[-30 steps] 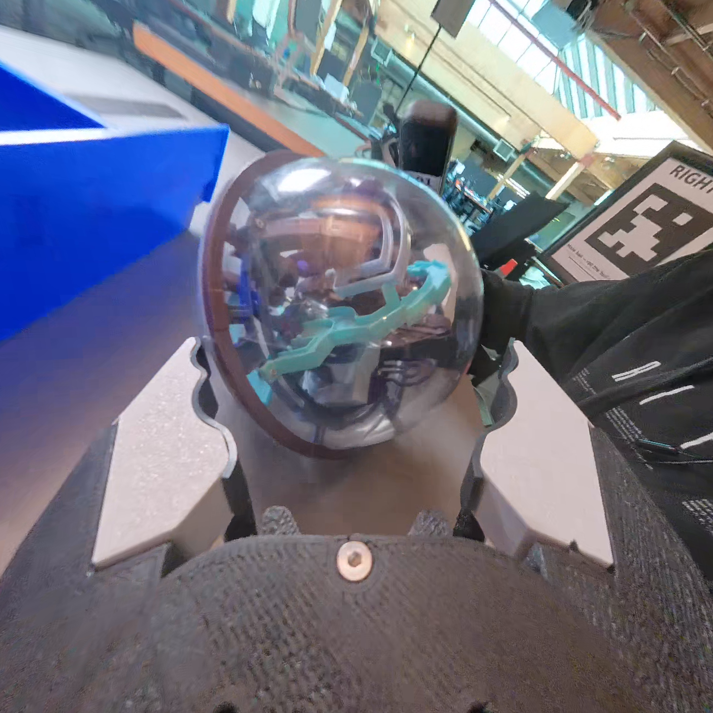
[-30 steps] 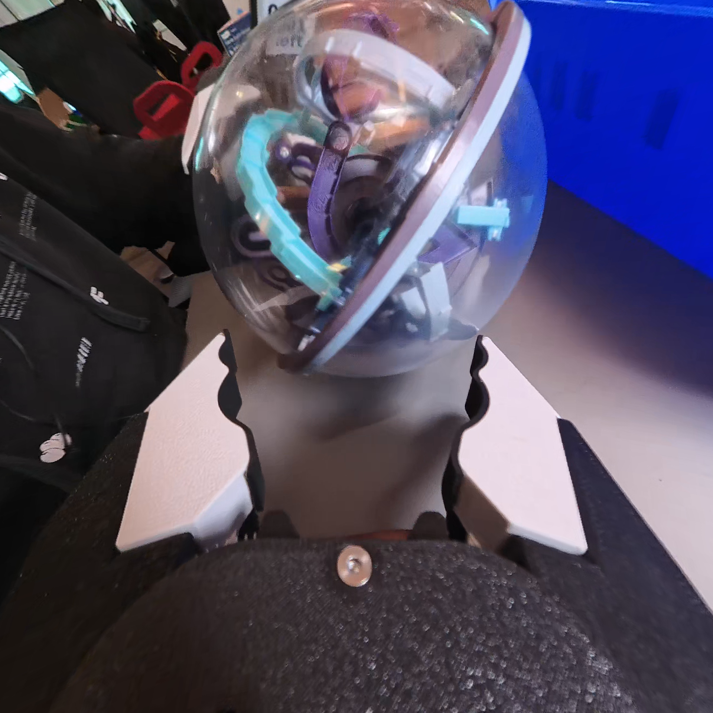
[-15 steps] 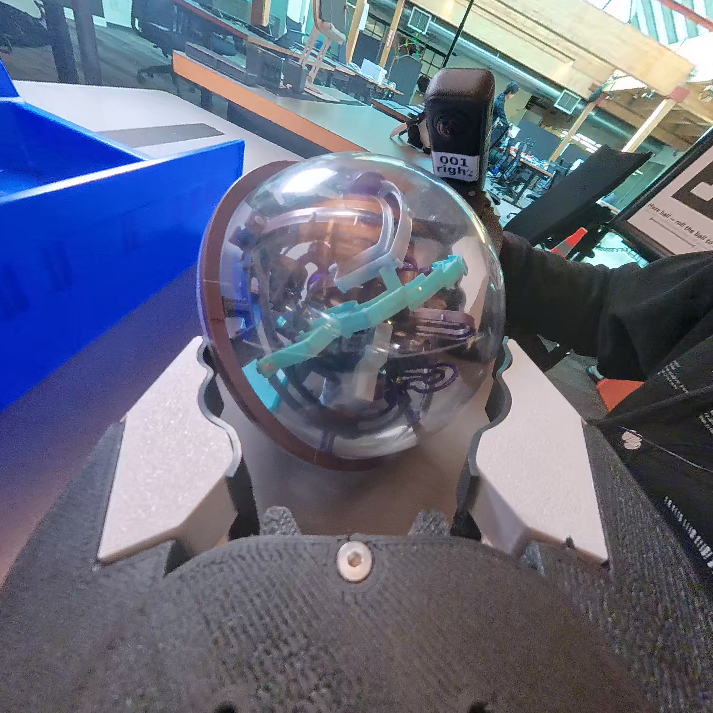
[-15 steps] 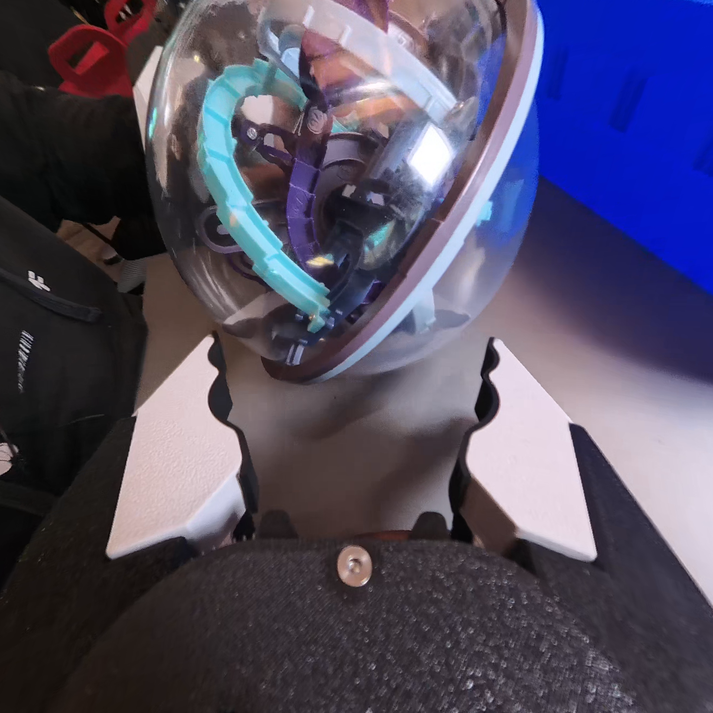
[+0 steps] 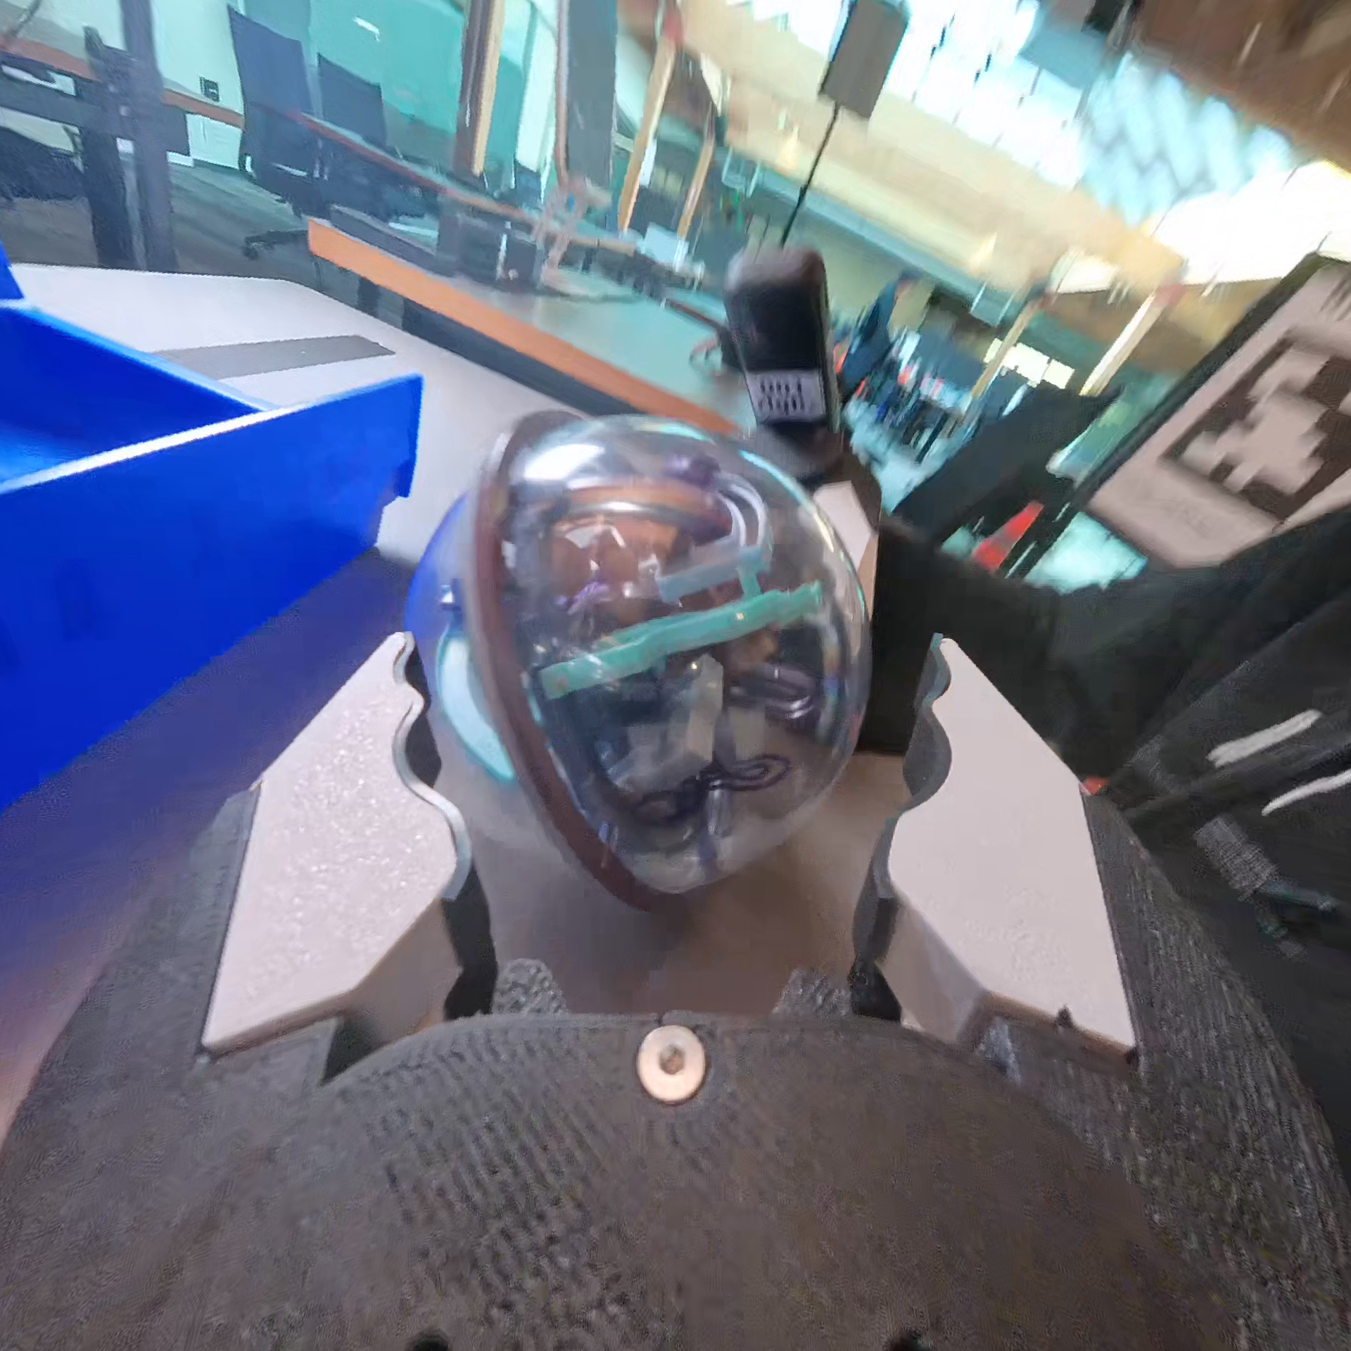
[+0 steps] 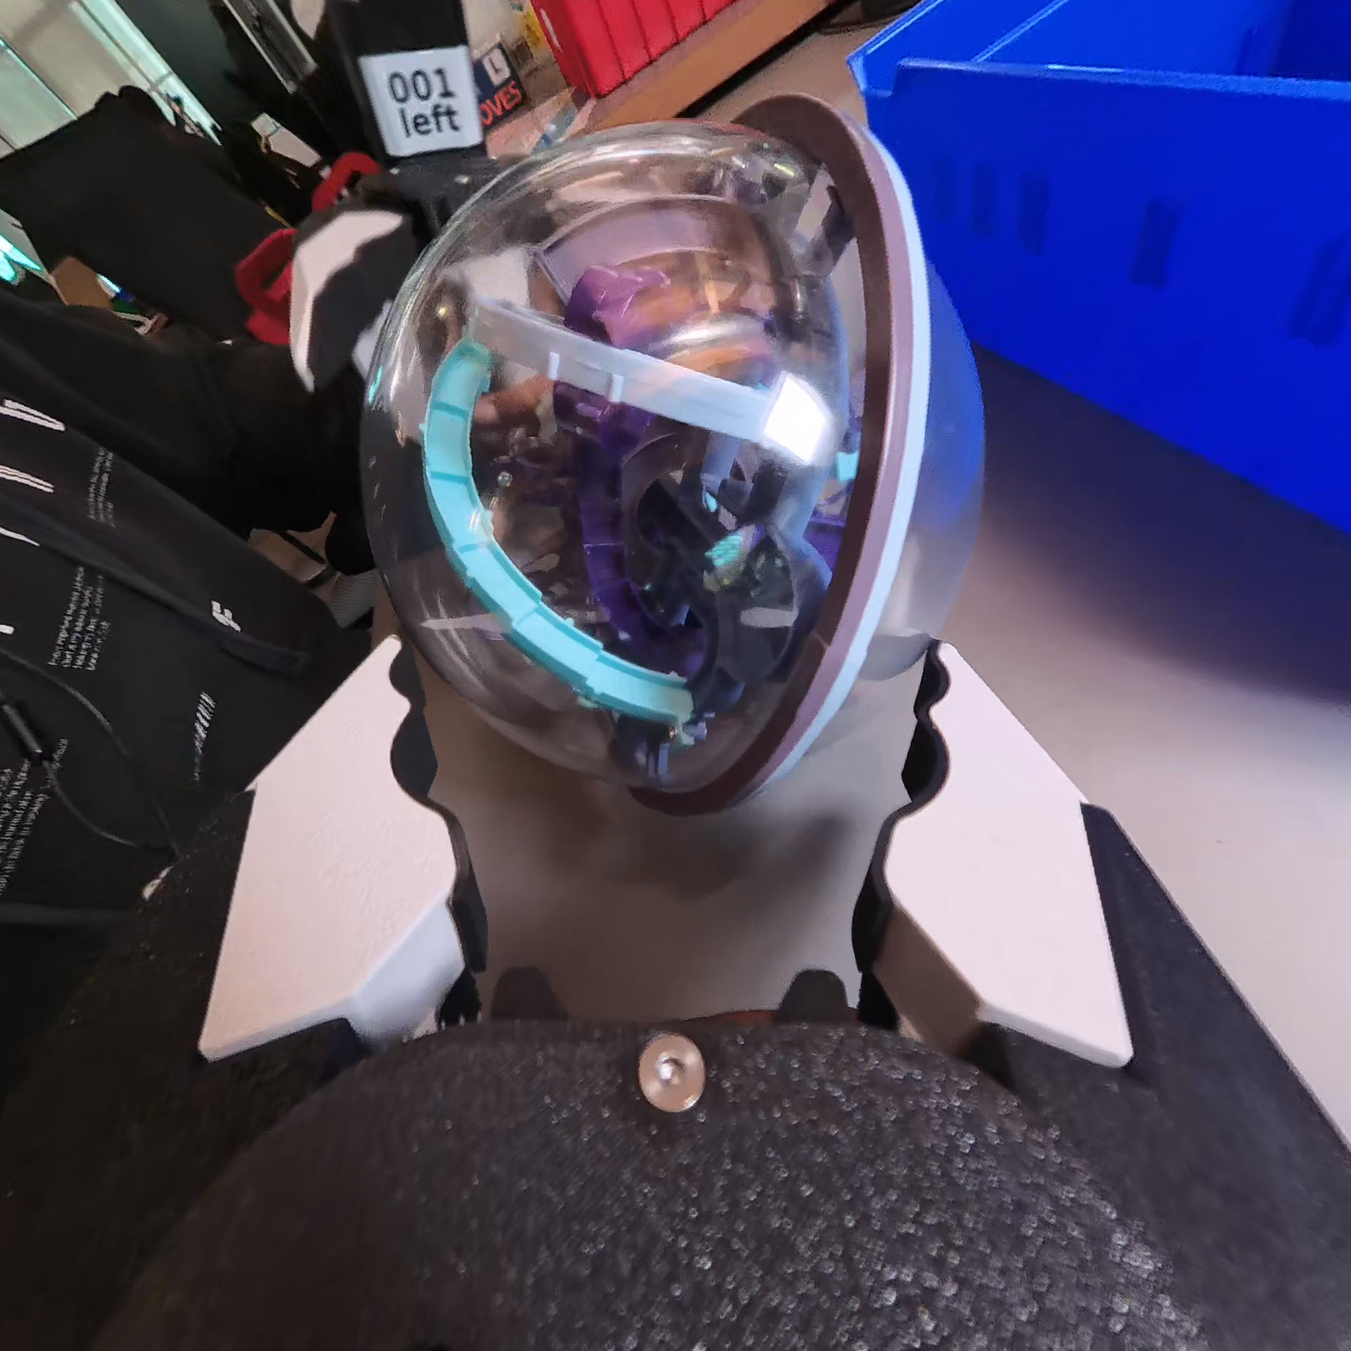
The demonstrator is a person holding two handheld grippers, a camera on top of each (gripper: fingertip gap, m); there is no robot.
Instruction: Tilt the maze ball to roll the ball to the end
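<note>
- Maze ball [image 6: 658,453]: clear sphere, brown seam tilted, held between both grippers beside blue bin [image 6: 1140,241].
- Left gripper [image 5: 669,702]: fingers spread against ball.
- Right gripper [image 6: 661,702]: likewise spread.

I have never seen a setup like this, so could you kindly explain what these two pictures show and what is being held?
There is no robot here. A person carries a hand-held gripper in each hand, and a camera on each one looks forward along its two pale fingers. One picture comes from the left hand-held gripper, the other from the right hand-held gripper.

Both face the same clear maze ball from opposite sides, with coloured tracks inside and a brown band around its middle. It sits between the tips of both grippers, which seem to cradle it just above the pale table. A blue bin stands on the table just beyond it. The person's dark sleeve shows too.
</note>
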